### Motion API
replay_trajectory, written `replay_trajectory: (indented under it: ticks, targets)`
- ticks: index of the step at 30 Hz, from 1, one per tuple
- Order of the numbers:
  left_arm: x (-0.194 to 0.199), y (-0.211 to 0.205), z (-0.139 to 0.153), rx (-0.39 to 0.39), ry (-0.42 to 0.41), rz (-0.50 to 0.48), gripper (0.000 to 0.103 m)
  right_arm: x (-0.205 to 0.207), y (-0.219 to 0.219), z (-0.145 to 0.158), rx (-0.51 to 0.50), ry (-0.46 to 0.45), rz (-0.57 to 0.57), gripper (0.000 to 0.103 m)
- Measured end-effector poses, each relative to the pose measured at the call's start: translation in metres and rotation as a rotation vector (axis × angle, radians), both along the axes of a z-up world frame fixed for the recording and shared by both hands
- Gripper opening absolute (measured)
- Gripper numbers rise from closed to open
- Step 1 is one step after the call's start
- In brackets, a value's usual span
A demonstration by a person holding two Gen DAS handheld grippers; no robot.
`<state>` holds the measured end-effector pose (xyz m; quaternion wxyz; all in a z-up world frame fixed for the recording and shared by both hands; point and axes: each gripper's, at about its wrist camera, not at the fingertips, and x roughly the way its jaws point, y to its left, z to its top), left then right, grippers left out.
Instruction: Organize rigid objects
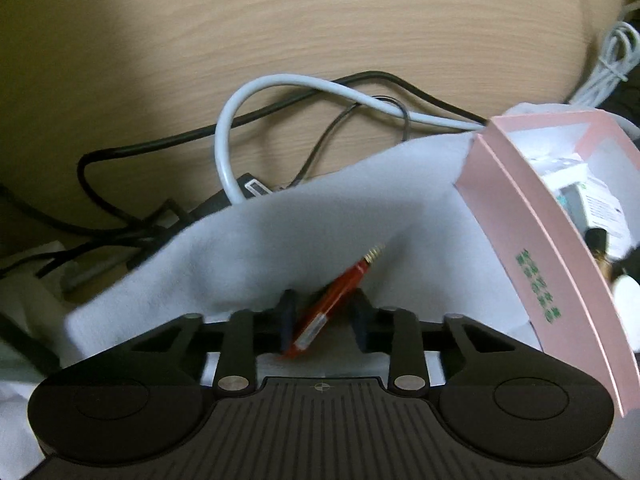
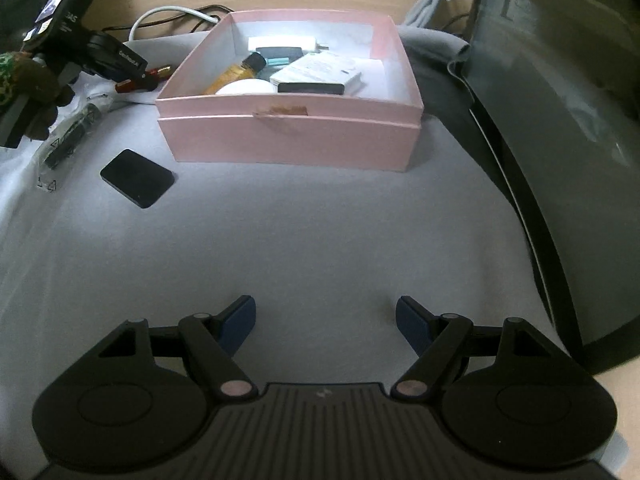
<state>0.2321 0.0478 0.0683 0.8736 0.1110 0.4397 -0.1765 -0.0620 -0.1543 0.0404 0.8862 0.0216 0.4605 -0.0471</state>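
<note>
Left tongs [image 1: 324,320] clenched on a red pen-like object [image 1: 332,304], brass tip [image 1: 374,252] pointing away, held over the grey cloth [image 1: 280,240] just left of the pink box [image 2: 288,136]. Right tongs [image 2: 325,326] released, nothing between the blue pads [image 2: 240,322], hovering over the cloth on the near side of the box. The box stands on the cloth and holds an amber bottle [image 2: 236,74], a white carton [image 2: 320,70] and other small items. A flat black rectangular object [image 2: 138,178] lies near the box's front-left corner. Cables [image 1: 248,120] lie on the wooden counter [image 1: 320,20] beyond the box.
</note>
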Motion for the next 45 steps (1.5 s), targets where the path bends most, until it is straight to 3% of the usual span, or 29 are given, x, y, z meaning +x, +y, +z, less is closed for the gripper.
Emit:
replay_trajectory:
  ticks: [6,18,26,29,33,36,42,44,45]
  targets:
    - [-0.035,0.007,0.007,-0.012,-0.018,-0.029,0.015,0.013,0.015,0.007,-0.016,-0.029,0.074,0.078]
    - [-0.163,0.046,0.024,-0.176,0.023,-0.013,0.013,0.031,0.064,0.020,-0.016,-0.091,0.264,0.078]
    - [-0.226,0.082,0.009,-0.200,0.022,0.196,0.020,0.055,0.098,0.037,0.008,-0.158,0.393,0.078]
    - [-0.242,0.098,0.004,-0.232,0.049,0.273,0.020,0.083,0.113,0.056,0.038,-0.198,0.422,0.077]
    - [-0.243,0.109,0.000,-0.210,0.084,0.372,0.020,0.152,0.129,0.075,0.085,-0.202,0.388,0.069]
    - [-0.243,0.113,0.002,-0.228,0.100,0.384,0.020,0.210,0.143,0.068,0.099,-0.135,0.332,0.058]
    - [-0.243,0.112,0.002,-0.243,0.102,0.378,0.020,0.286,0.158,0.036,0.129,-0.019,0.191,0.057]
    - [-0.244,0.114,0.002,-0.255,0.104,0.378,0.020,0.294,0.159,0.029,0.148,0.012,0.173,0.047]
    - [-0.246,0.115,0.002,-0.261,0.105,0.378,0.020,0.295,0.160,0.025,0.150,0.033,0.172,0.033]
